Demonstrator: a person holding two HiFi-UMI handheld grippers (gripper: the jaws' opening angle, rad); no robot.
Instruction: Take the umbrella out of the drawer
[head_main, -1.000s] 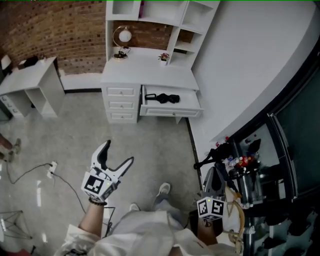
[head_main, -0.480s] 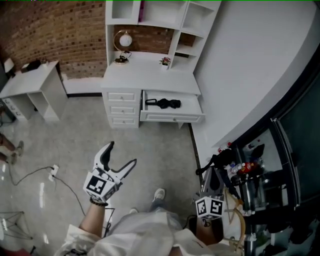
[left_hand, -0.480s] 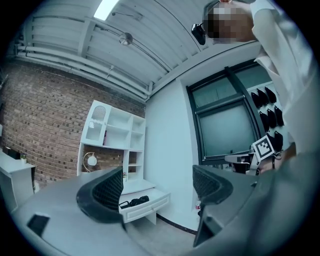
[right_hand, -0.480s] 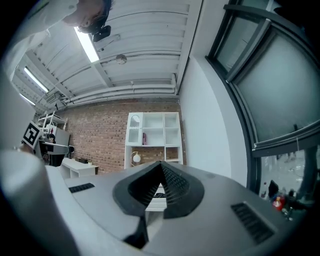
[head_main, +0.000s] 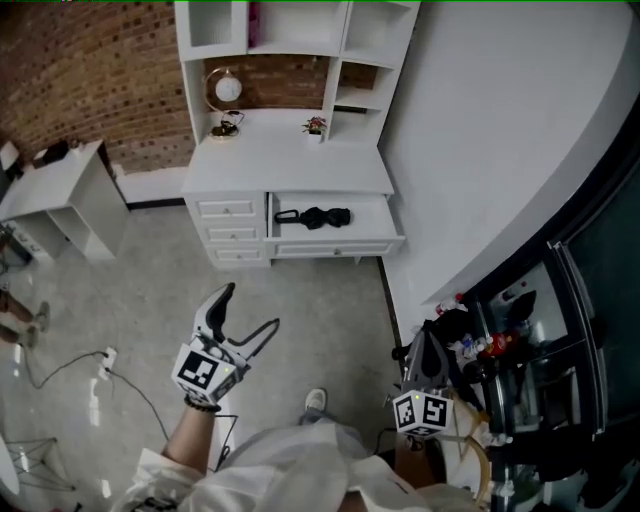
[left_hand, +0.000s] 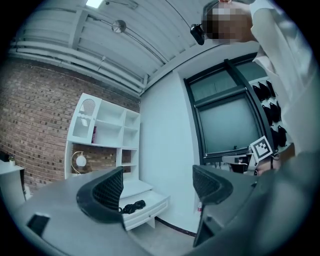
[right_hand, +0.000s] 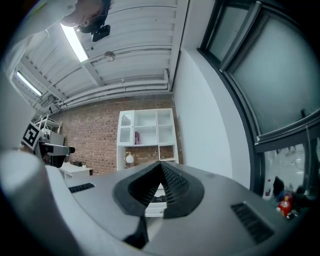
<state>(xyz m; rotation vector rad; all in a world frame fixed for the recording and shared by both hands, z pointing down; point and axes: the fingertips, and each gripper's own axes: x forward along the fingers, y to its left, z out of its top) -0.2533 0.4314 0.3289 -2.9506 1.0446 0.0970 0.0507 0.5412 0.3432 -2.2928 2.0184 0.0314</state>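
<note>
- Brick wall (head_main: 90, 70): red-brown, runs behind the desk and off to its left.
- Floor (head_main: 130, 290): pale grey, spreads out in front of the desk; a thin cable (head_main: 60, 365) trails across it, well off to the desk's front left.
- Desk (head_main: 290, 165): white, set against the brick wall, with a stack of small closed drawers on its left side.
- Shelf unit (head_main: 300, 30): white, open compartments, stands on the back of the desk.
- Side desk (head_main: 60, 180): white and lower, well to the left of the desk.
- Drawer (head_main: 335, 246): right side of the desk, pulled out, top open.
- Left tool (head_main: 250, 305): held over the floor well in front of the desk, jaws wide apart, nothing between them.
- Right tool (head_main: 420, 340): well in front of the desk and to its right, jaws pressed together, holding nothing.
- Umbrella (head_main: 322, 216): black, folded, lies crosswise inside the desk's open drawer, far from both tools.
- Round lamp (head_main: 227, 90): on the desk top, back left.
- Small plant (head_main: 316, 125): on the desk top, back centre.
</note>
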